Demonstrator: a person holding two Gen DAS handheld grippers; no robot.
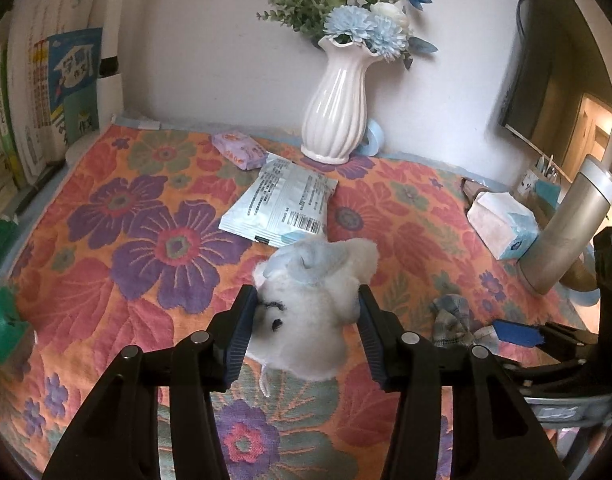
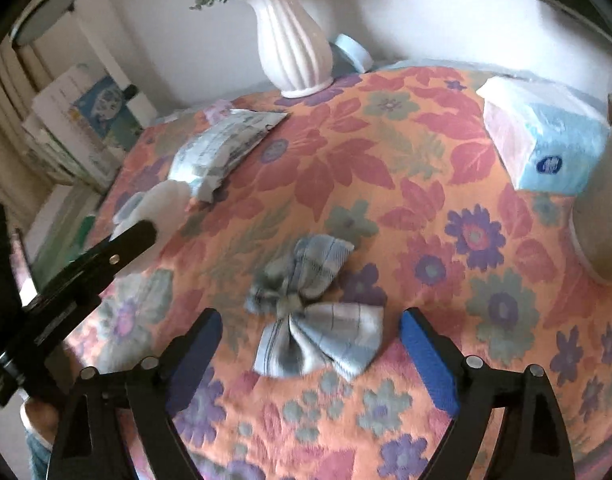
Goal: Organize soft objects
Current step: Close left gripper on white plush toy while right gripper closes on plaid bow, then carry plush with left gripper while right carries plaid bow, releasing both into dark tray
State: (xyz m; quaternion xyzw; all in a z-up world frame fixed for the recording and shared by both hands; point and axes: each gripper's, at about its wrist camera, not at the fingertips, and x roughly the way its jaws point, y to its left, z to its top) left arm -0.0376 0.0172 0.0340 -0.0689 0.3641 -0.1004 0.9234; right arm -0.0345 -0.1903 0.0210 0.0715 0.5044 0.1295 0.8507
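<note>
A white fluffy plush toy (image 1: pixel 310 304) with a pale blue cap lies between the fingers of my left gripper (image 1: pixel 306 312), which is shut on its sides on the floral cloth. It also shows in the right wrist view (image 2: pixel 154 200), behind the left gripper's finger. A blue-grey plaid fabric bow (image 2: pixel 314 320) lies on the cloth between the fingers of my right gripper (image 2: pixel 310 344), which is open and not touching it. The bow also shows in the left wrist view (image 1: pixel 458 320).
A white ribbed vase (image 1: pixel 338 96) with blue flowers stands at the back. A wet-wipe packet (image 1: pixel 278 204) and a purple tissue pack (image 1: pixel 238 148) lie before it. A tissue pack (image 2: pixel 546 136) and a metal flask (image 1: pixel 566 228) are at the right. Books (image 1: pixel 46 92) stand at the left.
</note>
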